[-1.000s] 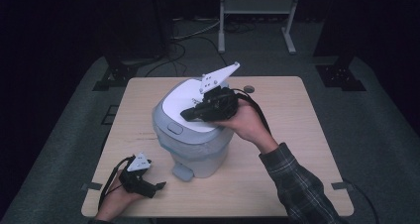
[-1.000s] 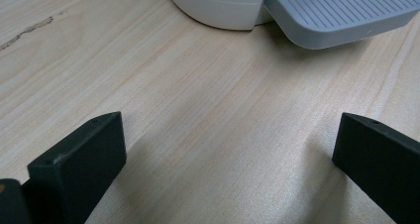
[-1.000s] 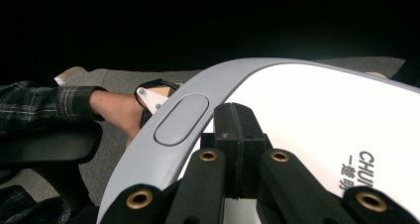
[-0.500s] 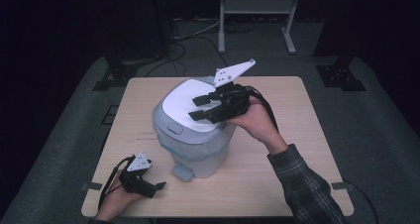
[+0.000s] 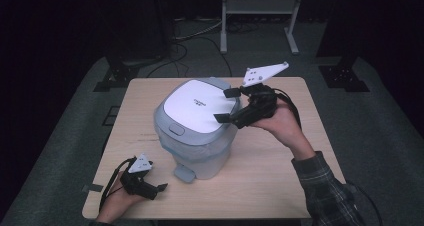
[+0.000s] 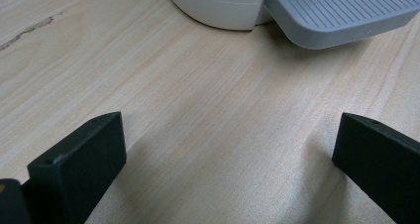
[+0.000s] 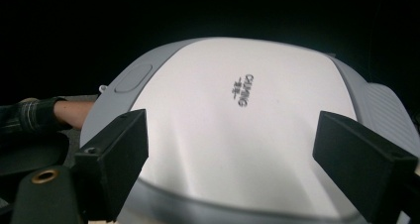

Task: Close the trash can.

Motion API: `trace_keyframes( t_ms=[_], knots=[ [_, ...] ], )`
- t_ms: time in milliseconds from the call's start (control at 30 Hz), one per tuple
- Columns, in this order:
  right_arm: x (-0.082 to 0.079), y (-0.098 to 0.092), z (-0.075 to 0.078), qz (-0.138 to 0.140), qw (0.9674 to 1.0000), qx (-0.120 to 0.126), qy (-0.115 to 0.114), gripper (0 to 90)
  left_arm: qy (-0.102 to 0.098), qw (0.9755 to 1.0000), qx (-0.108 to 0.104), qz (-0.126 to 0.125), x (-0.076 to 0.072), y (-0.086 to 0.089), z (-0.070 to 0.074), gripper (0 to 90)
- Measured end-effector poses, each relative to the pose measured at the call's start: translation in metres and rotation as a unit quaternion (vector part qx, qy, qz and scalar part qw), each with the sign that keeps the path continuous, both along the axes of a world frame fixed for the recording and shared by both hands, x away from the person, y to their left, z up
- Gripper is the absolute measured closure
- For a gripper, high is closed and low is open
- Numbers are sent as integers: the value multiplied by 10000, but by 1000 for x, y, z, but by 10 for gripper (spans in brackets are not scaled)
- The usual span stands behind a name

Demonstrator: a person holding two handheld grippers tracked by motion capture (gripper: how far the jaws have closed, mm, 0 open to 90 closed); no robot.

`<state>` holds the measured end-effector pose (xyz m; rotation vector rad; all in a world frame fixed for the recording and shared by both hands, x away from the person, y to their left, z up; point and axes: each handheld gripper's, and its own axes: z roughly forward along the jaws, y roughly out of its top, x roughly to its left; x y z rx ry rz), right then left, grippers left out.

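Observation:
A grey pedal bin (image 5: pixel 200 151) with a closed white lid (image 5: pixel 195 106) stands in the middle of the wooden table (image 5: pixel 280 171); its grey foot pedal (image 5: pixel 182 173) points toward the front edge. My right gripper (image 5: pixel 225 105) hovers at the lid's right rim, aimed left across it. Its jaws have just been opening and stand open with nothing between them. In the right gripper view the lid (image 7: pixel 237 120) lies just beyond the right gripper (image 7: pixel 233 154). My left gripper (image 5: pixel 155 188) rests on the table at the front left, open and empty. In its own view the left gripper (image 6: pixel 228 149) faces the pedal (image 6: pixel 341 11).
A push button (image 5: pixel 176 130) sits on the lid's front rim. Bare tabletop (image 6: pixel 208 110) lies between the left gripper and the bin. A metal stand (image 5: pixel 260 8) and cables (image 5: pixel 200 33) are on the dark floor behind the table. A plaid sleeve (image 5: pixel 325 191) reaches over the front right.
The right gripper has drawn back to the right, from on top of the lid to its right rim, and its jaws have opened. The left gripper has stayed in place.

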<state>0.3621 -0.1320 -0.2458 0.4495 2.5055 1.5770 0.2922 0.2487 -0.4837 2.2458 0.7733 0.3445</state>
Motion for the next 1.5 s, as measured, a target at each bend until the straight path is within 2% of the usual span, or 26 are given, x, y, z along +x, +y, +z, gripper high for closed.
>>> trace_keyframes(
  t_ms=[267, 367, 433, 667, 867, 1100, 1267, 1500],
  knots=[
    [-10, -36, -7, -247, 9995, 171, -24, 99, -1, 10000, 1, 0, 0, 0, 0, 0],
    [-14, -50, -13, -353, 9992, 187, -52, 70, 0, 10000, 0, 0, 0, 0, 0, 0],
    [-16, -58, -17, -430, 9989, 176, -68, 19, 0, 10000, -1, 0, 0, 0, 0, 0],
    [-24, -86, -39, -722, 9972, 159, -118, 0, -1, 10000, 1, 0, 0, 0, 0, 0],
    [-31, -102, -59, -836, 9964, 90, -118, 0, 0, 10000, 0, 0, 0, 0, 0, 0],
    [-40, -117, -86, -929, 9956, 121, -28, 0, 5, 10000, 10, -5, 0, 0, 0, 0],
    [-45, -123, -109, -921, 9957, -75, 27, 0, 5, 10000, 10, -5, 0, 0, 0, 0],
    [-50, -135, -136, -1178, 9928, -156, 149, 0, 7, 10000, 11, -3, 0, 0, 0, 0]
  ],
)
